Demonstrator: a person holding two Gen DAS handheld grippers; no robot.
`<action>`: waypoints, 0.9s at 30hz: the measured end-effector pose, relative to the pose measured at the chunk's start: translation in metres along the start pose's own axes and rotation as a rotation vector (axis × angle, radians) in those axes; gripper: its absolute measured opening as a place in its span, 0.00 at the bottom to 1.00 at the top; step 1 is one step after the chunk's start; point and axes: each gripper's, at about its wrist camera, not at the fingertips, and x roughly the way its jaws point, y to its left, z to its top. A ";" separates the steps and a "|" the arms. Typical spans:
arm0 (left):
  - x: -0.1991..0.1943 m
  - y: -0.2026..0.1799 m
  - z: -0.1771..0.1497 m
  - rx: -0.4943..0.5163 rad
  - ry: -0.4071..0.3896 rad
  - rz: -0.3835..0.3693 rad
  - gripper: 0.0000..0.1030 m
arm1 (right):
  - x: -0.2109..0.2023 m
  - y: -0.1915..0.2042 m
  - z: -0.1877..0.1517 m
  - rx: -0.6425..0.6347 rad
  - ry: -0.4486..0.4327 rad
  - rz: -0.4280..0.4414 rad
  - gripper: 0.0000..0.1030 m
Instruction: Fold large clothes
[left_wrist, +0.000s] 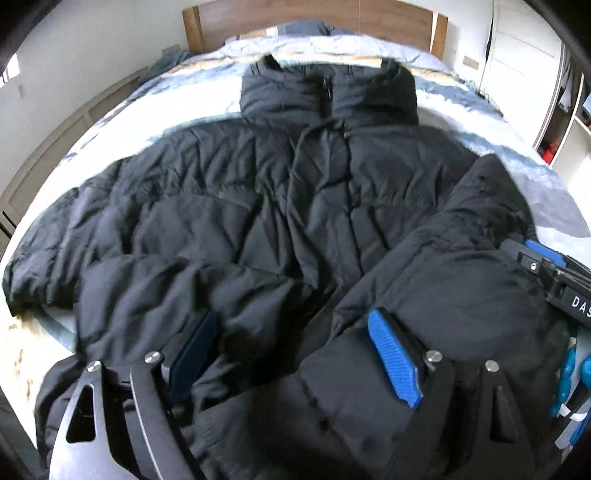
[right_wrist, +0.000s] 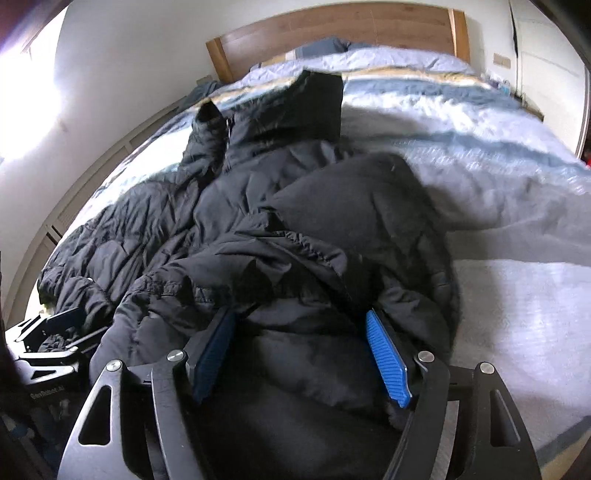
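Black quilted puffer jacket (left_wrist: 280, 206) lies front-up across the bed (right_wrist: 480, 177) with its pale blue striped cover, collar toward the wooden headboard (left_wrist: 314, 18). Left claw (left_wrist: 295, 358) and right claw (right_wrist: 303, 354) both stand parted at the near edge, bunched jacket fabric between their blue pads; whether either pinches it, I cannot tell.
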 end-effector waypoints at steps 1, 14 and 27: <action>-0.008 0.003 -0.002 -0.002 -0.010 -0.004 0.82 | -0.009 0.002 0.000 -0.006 -0.019 0.002 0.70; -0.041 0.031 -0.043 -0.001 0.032 -0.004 0.82 | -0.054 0.033 -0.058 0.041 0.000 0.002 0.72; -0.147 0.103 -0.075 -0.013 -0.129 0.003 0.82 | -0.141 0.095 -0.094 0.030 -0.078 0.000 0.72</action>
